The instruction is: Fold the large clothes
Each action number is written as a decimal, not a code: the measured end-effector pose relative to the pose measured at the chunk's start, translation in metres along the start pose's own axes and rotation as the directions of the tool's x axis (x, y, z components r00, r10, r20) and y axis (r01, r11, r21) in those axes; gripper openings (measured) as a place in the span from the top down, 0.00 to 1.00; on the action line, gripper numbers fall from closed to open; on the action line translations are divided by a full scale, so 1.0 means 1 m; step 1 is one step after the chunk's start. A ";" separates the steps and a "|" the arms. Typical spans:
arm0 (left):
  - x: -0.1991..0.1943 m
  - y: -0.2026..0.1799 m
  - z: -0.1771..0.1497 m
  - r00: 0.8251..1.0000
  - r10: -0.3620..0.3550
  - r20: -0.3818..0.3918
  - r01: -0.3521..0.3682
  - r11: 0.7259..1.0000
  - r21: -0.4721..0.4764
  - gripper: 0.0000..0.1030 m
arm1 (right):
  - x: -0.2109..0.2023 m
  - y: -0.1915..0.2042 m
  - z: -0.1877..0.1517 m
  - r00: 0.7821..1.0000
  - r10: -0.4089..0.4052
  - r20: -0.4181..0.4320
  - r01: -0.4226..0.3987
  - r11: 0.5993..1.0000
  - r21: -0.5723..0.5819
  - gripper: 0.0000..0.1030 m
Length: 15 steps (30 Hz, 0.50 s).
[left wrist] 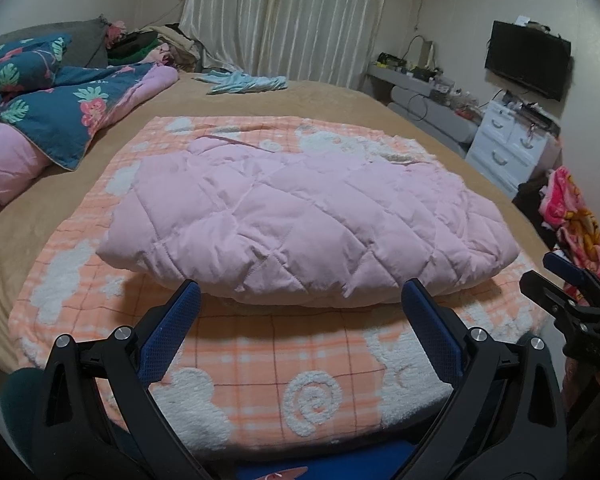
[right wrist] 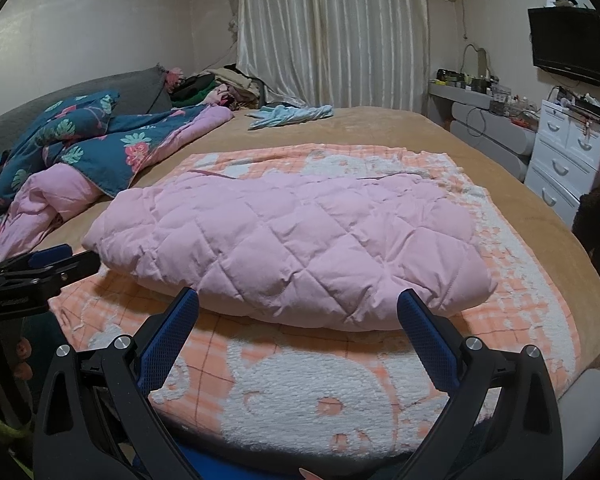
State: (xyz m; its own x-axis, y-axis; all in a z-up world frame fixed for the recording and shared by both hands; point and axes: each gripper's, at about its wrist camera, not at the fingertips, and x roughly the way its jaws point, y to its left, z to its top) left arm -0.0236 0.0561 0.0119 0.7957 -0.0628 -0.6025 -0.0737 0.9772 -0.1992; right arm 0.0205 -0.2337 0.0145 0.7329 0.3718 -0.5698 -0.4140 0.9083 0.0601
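A pink quilted garment (left wrist: 300, 216) (right wrist: 292, 240) lies folded into a thick bundle on an orange-and-white checked towel blanket (left wrist: 300, 372) (right wrist: 300, 392) spread over the bed. My left gripper (left wrist: 300, 292) hovers just in front of the bundle's near edge, open, with nothing between its blue pads. My right gripper (right wrist: 298, 300) is likewise open and empty in front of the same edge, further right. Each gripper shows in the other's view: the right one (left wrist: 568, 280) at the right edge, the left one (right wrist: 48, 264) at the left edge.
A tan bedspread (left wrist: 80, 168) covers the bed. A floral blue-and-pink quilt (left wrist: 52, 108) is heaped at the left. A light blue cloth (left wrist: 248, 82) lies at the far side. White drawers (left wrist: 508, 144) and a wall TV (left wrist: 528, 60) stand at the right.
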 end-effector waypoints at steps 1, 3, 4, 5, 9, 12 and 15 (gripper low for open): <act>0.001 0.002 0.000 1.000 -0.005 -0.005 0.005 1.000 -0.004 0.09 | -0.001 -0.003 0.000 1.000 -0.010 0.003 0.010 1.000 0.005 0.04; 0.003 0.004 0.000 1.000 0.011 -0.021 -0.011 1.000 -0.009 0.09 | -0.003 -0.012 0.001 1.000 -0.027 0.008 0.027 0.999 0.017 0.04; 0.005 0.004 0.000 0.999 0.033 -0.029 -0.033 0.999 -0.007 0.09 | -0.004 -0.016 0.001 0.999 -0.036 0.010 0.036 0.999 0.025 0.04; 0.007 0.004 0.000 0.998 0.059 -0.036 -0.059 0.998 -0.005 0.09 | -0.006 -0.025 0.001 0.999 -0.053 0.013 0.052 0.998 0.039 0.04; 0.013 0.022 0.002 0.992 0.110 -0.062 -0.113 0.993 -0.042 0.09 | -0.016 -0.063 -0.002 0.989 -0.143 0.027 0.140 0.986 0.093 0.04; 0.020 0.063 0.015 0.981 0.182 -0.071 -0.190 0.974 -0.119 0.09 | -0.028 -0.125 -0.015 0.963 -0.268 0.019 0.259 0.947 0.192 0.04; 0.030 0.125 0.033 0.957 0.274 -0.094 -0.289 0.931 -0.222 0.09 | -0.034 -0.217 -0.047 0.877 -0.475 -0.071 0.472 0.824 0.312 0.04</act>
State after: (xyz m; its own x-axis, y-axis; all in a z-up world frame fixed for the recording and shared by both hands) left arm 0.0105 0.1827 -0.0054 0.6846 0.1888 -0.7041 -0.4320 0.8831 -0.1832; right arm 0.0604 -0.4522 -0.0178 0.8012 -0.1194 -0.5863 0.1731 0.9842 0.0361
